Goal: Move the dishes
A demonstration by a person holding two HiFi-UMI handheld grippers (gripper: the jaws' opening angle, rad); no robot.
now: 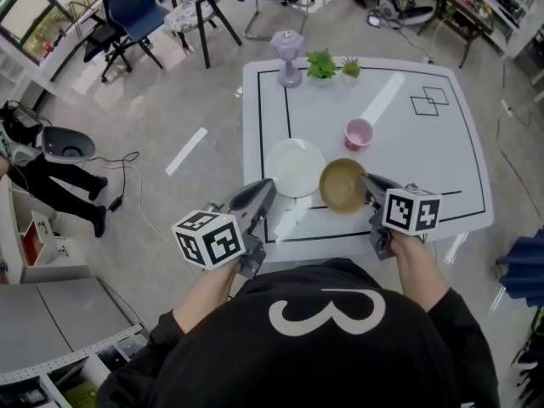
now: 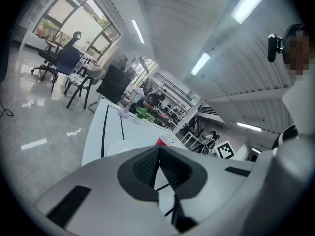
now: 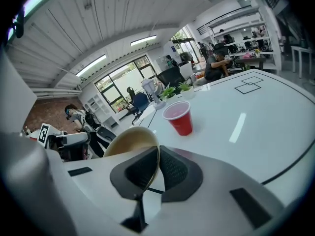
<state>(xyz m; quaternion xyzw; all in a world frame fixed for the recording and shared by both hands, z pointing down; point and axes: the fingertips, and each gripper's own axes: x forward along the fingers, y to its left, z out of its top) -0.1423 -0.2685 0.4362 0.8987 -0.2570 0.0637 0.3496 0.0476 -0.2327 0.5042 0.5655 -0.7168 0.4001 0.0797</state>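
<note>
R gripper [image 1: 367,181]: my fingers [image 3: 174,170] pinch the rim of the tan bowl [image 1: 342,185], near the counter's [image 1: 425,143] front edge, approx. mid-width. L gripper [image 1: 265,187]: fingers [image 2: 145,167] pressed together, nothing between, over the front edge by the white plate [image 1: 294,167]. Plate lies just left of bowl. Cup [image 1: 358,133] stands behind, apart.

Left gripper [image 1: 269,187] closed; right gripper [image 1: 368,179] clamped

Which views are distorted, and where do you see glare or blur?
Both gripper views: strong fisheye with black corners. Left gripper view: hazy, lamps blown out. Right gripper view: the near bowl looks soft. Head view: sharp, one glare streak on the table.
</note>
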